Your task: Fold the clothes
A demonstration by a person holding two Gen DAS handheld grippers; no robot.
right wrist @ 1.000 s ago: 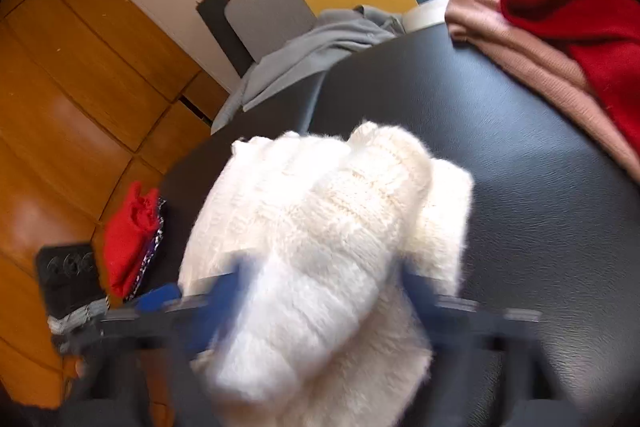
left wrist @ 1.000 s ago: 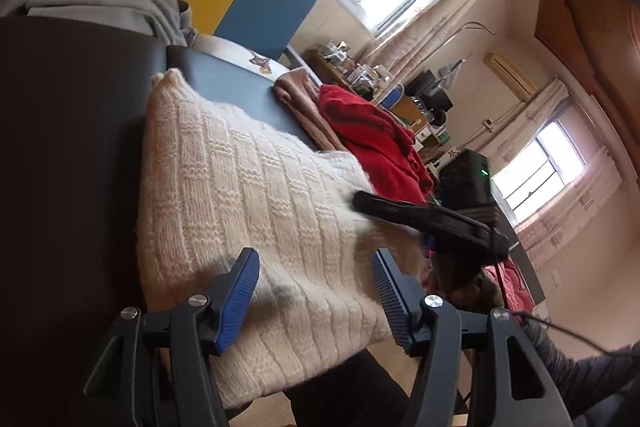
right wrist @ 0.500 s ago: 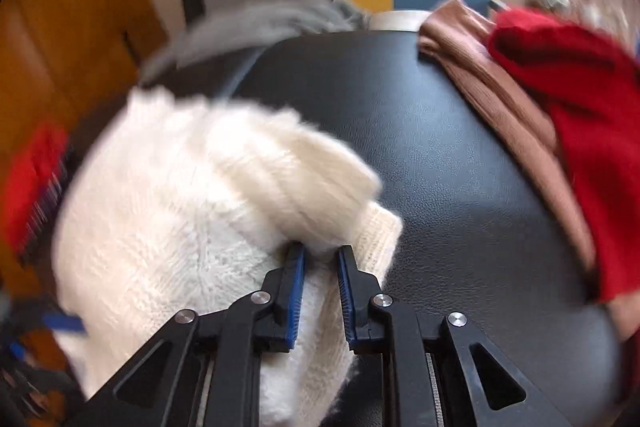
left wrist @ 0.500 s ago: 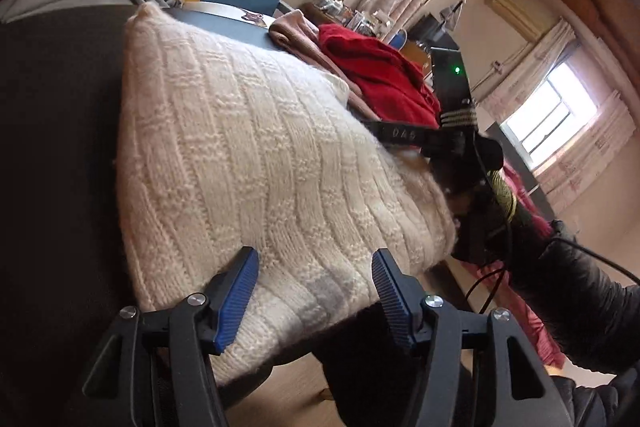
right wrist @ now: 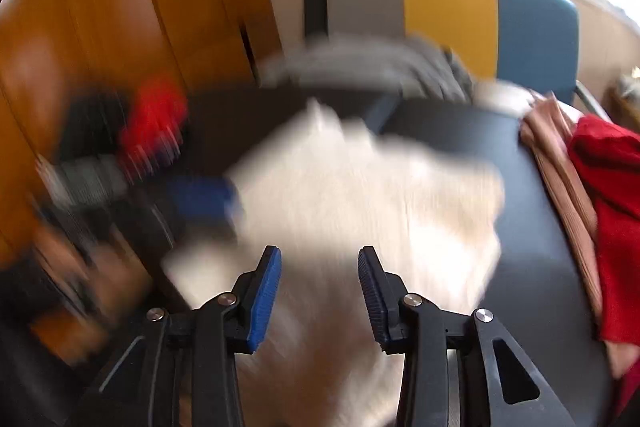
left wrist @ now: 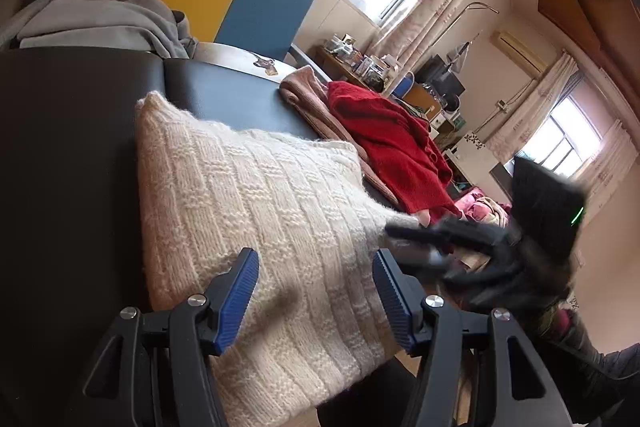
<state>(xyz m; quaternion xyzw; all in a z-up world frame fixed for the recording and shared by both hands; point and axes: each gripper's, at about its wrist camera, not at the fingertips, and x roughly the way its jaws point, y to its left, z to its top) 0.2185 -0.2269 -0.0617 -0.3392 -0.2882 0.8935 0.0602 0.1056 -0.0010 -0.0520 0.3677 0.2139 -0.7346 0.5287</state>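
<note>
The cream knit sweater (left wrist: 256,211) lies folded into a compact block on the dark table (left wrist: 72,155), overhanging its near edge. The left gripper (left wrist: 316,291) and right gripper (right wrist: 319,291) are both spread, holding nothing. The red garment (left wrist: 392,143) and pink garment (left wrist: 308,99) beyond it appear unfolded, so most work remains.

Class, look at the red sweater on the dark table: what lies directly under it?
A pink-brown garment lies under the red sweater, its edge showing alongside. How far it extends beneath is covered.
</note>
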